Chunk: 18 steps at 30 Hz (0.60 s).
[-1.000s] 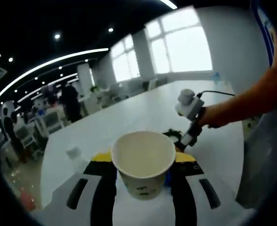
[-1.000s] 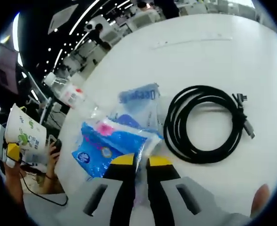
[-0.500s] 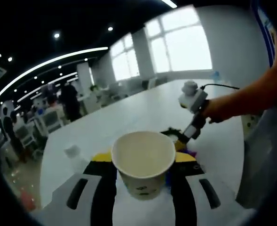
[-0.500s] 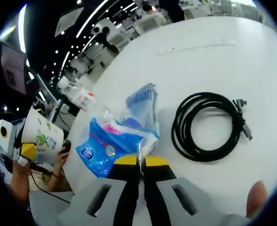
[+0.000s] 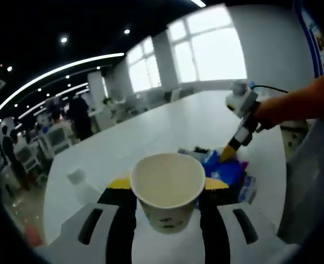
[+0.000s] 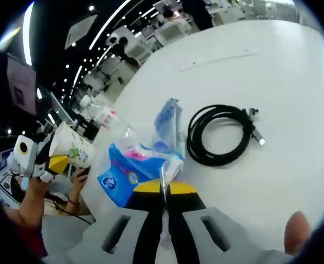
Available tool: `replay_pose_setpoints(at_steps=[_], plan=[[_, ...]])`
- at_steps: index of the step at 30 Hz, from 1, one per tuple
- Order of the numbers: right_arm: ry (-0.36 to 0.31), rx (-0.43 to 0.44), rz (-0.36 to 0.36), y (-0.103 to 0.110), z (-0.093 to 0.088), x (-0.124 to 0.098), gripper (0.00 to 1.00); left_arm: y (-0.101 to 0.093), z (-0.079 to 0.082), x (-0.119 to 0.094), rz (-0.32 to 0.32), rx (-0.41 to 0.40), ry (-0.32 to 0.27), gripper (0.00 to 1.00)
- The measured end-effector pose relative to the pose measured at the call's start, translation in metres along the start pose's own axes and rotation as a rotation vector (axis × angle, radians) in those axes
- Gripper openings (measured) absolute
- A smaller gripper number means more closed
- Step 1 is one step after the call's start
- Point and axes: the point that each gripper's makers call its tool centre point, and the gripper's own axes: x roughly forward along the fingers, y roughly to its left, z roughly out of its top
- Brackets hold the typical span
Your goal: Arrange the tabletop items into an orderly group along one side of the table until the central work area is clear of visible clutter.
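The long white table [image 6: 272,82] carries everything here, and the other places are given from the coiled black cable [image 6: 219,135] lying flat on it. Just beside the cable, on the side toward the right gripper [image 6: 162,190], sits a blue plastic packet [image 6: 131,170] with pink print, part of it raised off the table where the right gripper's yellow-tipped jaws are pressed together on a thin edge of its wrapper; a second, paler blue pack [image 6: 170,124] stands on edge between the packet and the cable. Farther from the cable, past the packet, a clear bottle with a white cap [image 6: 104,116] rests near the table's edge. Well apart from the cable, off past that edge, the left gripper [image 5: 167,190] holds a white paper cup [image 5: 167,190] upright, its jaws closed against the cup's sides with the open mouth facing the camera. In the left gripper view the right gripper hangs over the blue packet [image 5: 222,170], a person's arm [image 5: 302,104] behind it.
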Motion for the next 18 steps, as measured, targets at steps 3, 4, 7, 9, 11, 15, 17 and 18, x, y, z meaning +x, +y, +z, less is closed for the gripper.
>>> replay_pose_setpoints(at_steps=[3,4,7,9,11,15,17,18], plan=[[-0.009,-0.015,-0.011,-0.001,-0.001,-0.015,0.01,-0.001,-0.001,0.002,0.0,-0.001,0.0,0.41],[-0.012,-0.018,-0.015,-0.002,-0.002,-0.022,0.01,0.0,-0.001,0.003,0.003,0.0,0.0,0.41],[-0.018,-0.029,-0.032,-0.006,-0.002,-0.033,0.01,0.0,-0.002,0.007,0.007,-0.003,0.001,0.41],[-0.029,-0.035,-0.043,-0.009,-0.002,-0.045,0.01,0.0,-0.003,0.01,0.008,-0.005,0.002,0.41],[-0.034,-0.036,-0.046,-0.011,-0.002,-0.052,0.01,0.0,-0.003,0.014,0.011,-0.005,-0.001,0.41],[-0.045,-0.028,-0.053,-0.016,-0.003,-0.063,0.01,-0.003,-0.003,0.022,0.006,-0.021,-0.008,0.41],[-0.042,-0.019,-0.055,-0.018,-0.006,-0.066,0.01,-0.003,-0.005,0.026,0.008,-0.029,-0.009,0.4],[-0.04,-0.019,-0.061,-0.02,-0.008,-0.068,0.01,-0.003,-0.006,0.028,0.008,-0.034,-0.009,0.4]])
